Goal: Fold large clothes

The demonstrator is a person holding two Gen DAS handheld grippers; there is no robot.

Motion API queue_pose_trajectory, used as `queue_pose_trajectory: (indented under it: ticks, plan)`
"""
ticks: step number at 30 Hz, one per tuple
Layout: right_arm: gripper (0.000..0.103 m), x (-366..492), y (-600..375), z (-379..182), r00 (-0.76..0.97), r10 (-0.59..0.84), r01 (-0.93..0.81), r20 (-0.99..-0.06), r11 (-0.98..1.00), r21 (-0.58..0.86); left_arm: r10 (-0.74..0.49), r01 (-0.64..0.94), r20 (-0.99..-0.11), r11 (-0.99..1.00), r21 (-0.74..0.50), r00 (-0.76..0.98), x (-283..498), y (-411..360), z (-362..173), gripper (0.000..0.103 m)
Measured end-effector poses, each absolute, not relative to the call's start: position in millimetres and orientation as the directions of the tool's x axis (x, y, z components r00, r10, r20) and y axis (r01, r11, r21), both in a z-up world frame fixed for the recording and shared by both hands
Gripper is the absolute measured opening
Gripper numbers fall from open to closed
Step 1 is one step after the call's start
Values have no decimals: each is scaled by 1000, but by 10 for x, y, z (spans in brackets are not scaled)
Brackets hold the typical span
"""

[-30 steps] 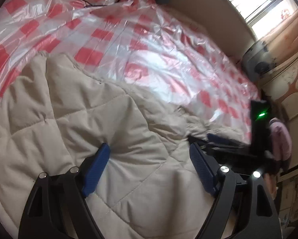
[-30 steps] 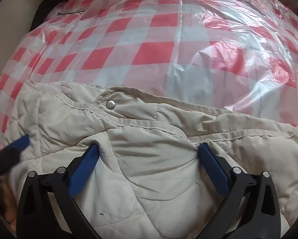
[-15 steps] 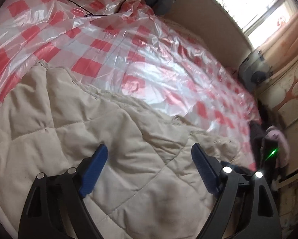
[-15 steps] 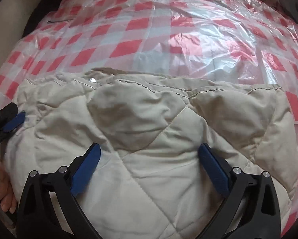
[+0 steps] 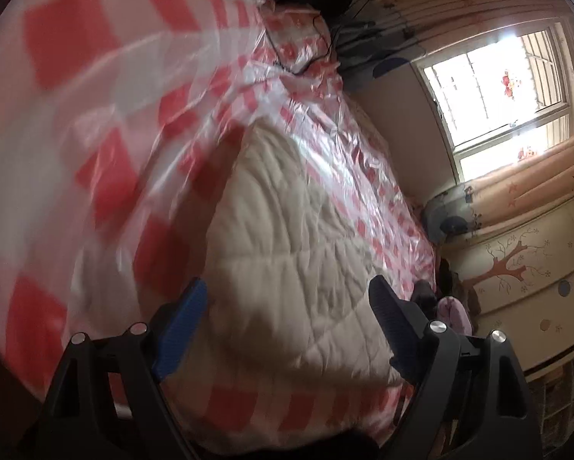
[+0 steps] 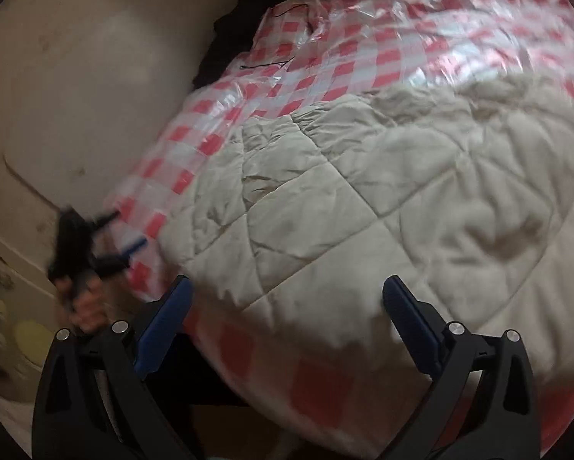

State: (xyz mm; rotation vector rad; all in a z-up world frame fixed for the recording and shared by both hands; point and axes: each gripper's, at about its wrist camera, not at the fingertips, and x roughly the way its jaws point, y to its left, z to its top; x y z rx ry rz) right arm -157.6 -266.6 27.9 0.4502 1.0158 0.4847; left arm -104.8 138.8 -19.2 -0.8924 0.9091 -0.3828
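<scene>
Since both grippers sat over the quilted coat half a second ago, we now see them pulled back past the bed's near edge. Our left gripper [image 5: 287, 324] and right gripper [image 6: 287, 316] both stand wide, holding nothing. The beige coat [image 6: 382, 207] lies folded on the checked plastic sheet [image 6: 363, 53], so we judge this fold released. Blur hides the sheet at 9 o'clock in the left view; the coat's edge at 2 o'clock in the right view is smeared.
</scene>
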Motion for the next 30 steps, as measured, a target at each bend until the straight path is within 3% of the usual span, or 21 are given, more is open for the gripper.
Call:
queue_pose_trajectory:
  ticks: [4, 7, 12, 16, 19, 22, 28, 29, 30]
  plan:
    - [96, -1972, -3241, 240, 513, 660, -16, -549, 647, 763, -709, -134, -495, 502, -854, 502, -1243, 1167, -657, 83]
    - [96, -2231, -3723, 124, 574, 622, 114, -533, 584, 804, -741, -165, -452, 430, -887, 496, -1182, 1024, -847, 83]
    - [96, -2365, -4264, -160, 640, 589, 241, -493, 455, 857, -735, -178, -462, 435, -883, 495, -1021, 808, -924, 83]
    - [97, -2232, -4389, -270, 679, 598, 227, -425, 380, 897, -745, -165, -423, 398, -902, 517, -964, 715, -818, 83]
    - [97, -2162, -4380, -63, 721, 609, 92, -330, 388, 917, -754, -113, -349, 347, -931, 557, -975, 759, -687, 83]
    - [97, -2068, -4345, -179, 660, 592, 192, -463, 463, 865, -746, -146, -407, 393, -908, 527, -913, 719, -777, 85]
    - [96, -1898, -4333, -245, 648, 556, 226, -521, 513, 828, -716, -193, -449, 414, -890, 535, -782, 705, -913, 84]
    - [95, -1858, -4310, -227, 642, 549, 227, -535, 530, 817, -708, -209, -460, 417, -884, 536, -758, 702, -902, 83]
    - [85, -1826, -4279, -200, 635, 530, 229, -561, 565, 793, -698, -225, -479, 429, -875, 533, -745, 703, -894, 73]
